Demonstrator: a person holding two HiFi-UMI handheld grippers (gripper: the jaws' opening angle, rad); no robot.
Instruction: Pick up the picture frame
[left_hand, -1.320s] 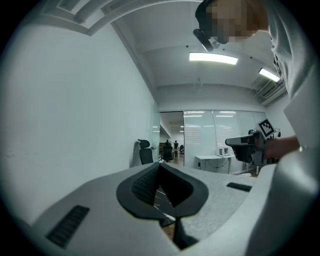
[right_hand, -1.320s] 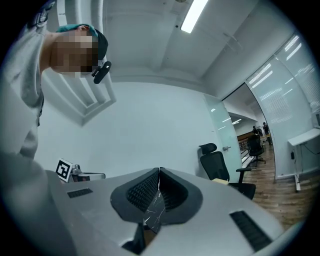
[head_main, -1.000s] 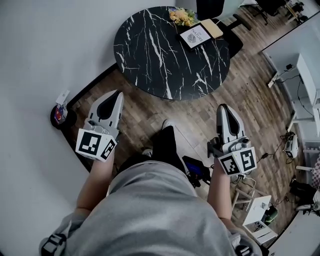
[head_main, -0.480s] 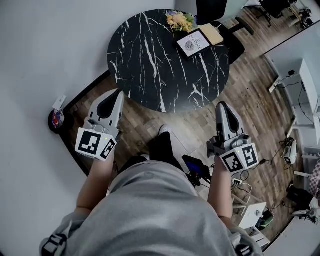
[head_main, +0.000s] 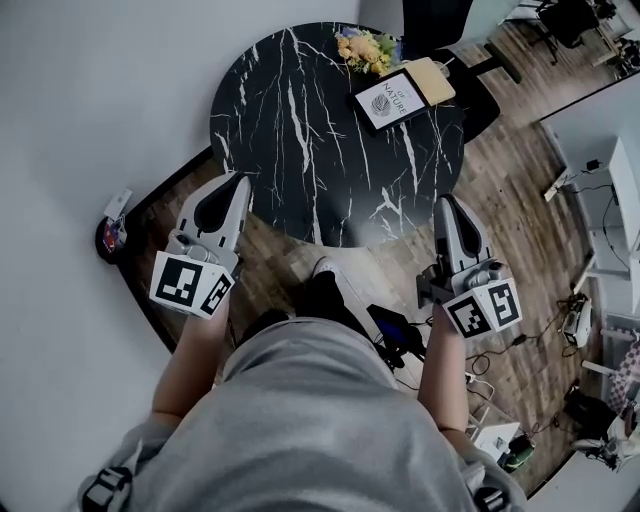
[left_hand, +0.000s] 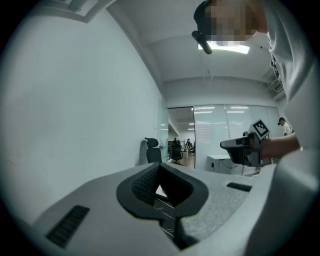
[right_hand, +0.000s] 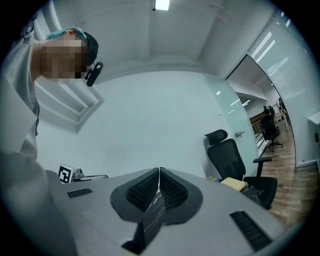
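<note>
The picture frame (head_main: 388, 101), dark-edged with a white leaf print, stands on the far right part of a round black marble table (head_main: 300, 130). My left gripper (head_main: 240, 180) is held level at the table's near left edge, its jaws meeting at the tip with nothing in them. My right gripper (head_main: 445, 203) is at the near right edge, shut and empty. Both are well short of the frame. In the right gripper view the pads (right_hand: 170, 190) touch, and marble shows below them. The left gripper view looks over its closed tip (left_hand: 159, 167) at the right gripper (left_hand: 245, 150).
A bunch of orange flowers (head_main: 365, 48) and a pale wooden board (head_main: 430, 80) sit beside the frame. A black office chair (right_hand: 227, 155) stands behind the table. A white wall runs along the left. Cables and white furniture (head_main: 600, 250) lie at the right on the wooden floor.
The table has drawn closer in the head view as the person stepped forward. Both grippers moved forward to its near edge, still closed and empty.
</note>
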